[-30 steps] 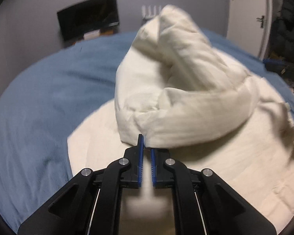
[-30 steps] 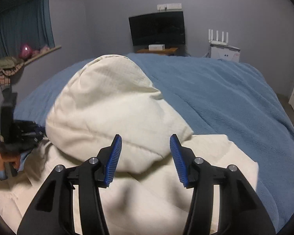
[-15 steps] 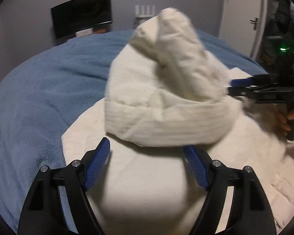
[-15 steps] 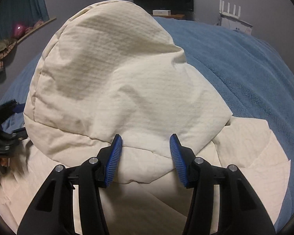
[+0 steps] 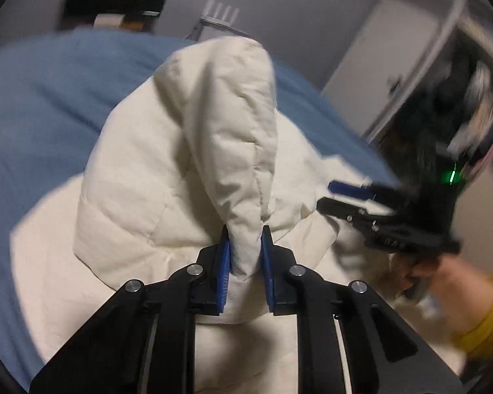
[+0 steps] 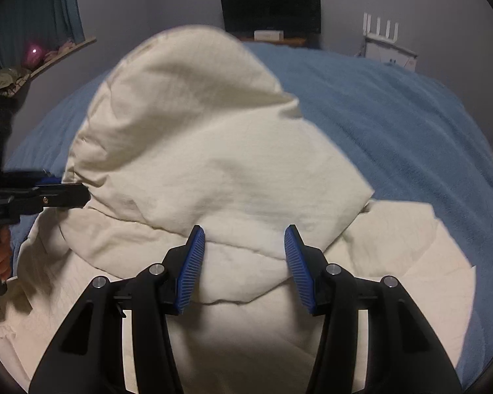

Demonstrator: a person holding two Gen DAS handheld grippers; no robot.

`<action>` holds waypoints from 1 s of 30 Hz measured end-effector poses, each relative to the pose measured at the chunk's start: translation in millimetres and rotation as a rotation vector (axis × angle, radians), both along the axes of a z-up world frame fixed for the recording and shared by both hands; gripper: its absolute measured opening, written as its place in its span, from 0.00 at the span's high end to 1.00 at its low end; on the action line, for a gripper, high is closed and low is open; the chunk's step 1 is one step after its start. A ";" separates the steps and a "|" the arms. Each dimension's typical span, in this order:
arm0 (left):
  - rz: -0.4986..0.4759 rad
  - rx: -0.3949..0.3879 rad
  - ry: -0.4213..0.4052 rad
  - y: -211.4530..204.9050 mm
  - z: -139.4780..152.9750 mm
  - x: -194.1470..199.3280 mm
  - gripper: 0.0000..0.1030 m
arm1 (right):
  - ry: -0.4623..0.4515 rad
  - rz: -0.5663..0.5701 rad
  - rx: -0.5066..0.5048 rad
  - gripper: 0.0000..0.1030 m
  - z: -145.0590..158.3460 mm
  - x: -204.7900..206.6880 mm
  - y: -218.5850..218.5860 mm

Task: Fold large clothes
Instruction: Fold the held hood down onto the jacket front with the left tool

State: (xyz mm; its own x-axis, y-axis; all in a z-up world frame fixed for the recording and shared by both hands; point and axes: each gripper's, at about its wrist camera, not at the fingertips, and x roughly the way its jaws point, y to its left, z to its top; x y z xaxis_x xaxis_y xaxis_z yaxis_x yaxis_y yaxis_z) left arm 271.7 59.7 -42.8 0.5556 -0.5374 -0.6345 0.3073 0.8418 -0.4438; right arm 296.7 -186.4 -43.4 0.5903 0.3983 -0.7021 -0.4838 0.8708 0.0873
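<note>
A large cream padded garment (image 5: 187, 151) lies on a blue bed cover (image 5: 42, 105), one part of it raised in a tall peak. My left gripper (image 5: 245, 239) is closing its jaws, and a narrow fold at the foot of that peak is pinched between its blue pads. In the right wrist view the left gripper (image 6: 77, 193) shows at the left edge of the cream garment (image 6: 194, 138). My right gripper (image 6: 245, 239) stands open low over the garment's front hem, with cloth lying under its fingers but not squeezed. From the left wrist, the right gripper (image 5: 327, 194) is at the right, held by a hand (image 5: 443, 282) in a yellow sleeve.
The blue bed cover (image 6: 394, 124) spreads out on all sides of the garment. A dark screen (image 6: 271, 3) and a white router (image 6: 381, 29) stand at the far wall. There is a sill (image 6: 62, 52) with a pink lamp at the left, a white door (image 5: 387, 65) at the right.
My left gripper opened wide, moved in and closed on a fold at the foot of the peak. My right gripper sank closer to the garment and stayed open.
</note>
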 end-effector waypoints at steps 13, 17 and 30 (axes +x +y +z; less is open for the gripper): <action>0.088 0.088 0.113 27.9 -67.6 19.4 0.81 | 0.098 -0.047 -0.167 0.53 -55.2 38.7 21.5; 0.086 0.109 0.068 22.0 -55.6 7.9 0.79 | 0.066 -0.052 -0.156 0.53 -51.0 30.8 20.4; 0.115 0.164 -0.113 18.3 16.7 -18.1 0.33 | 0.019 0.005 -0.021 0.53 -1.6 8.2 54.8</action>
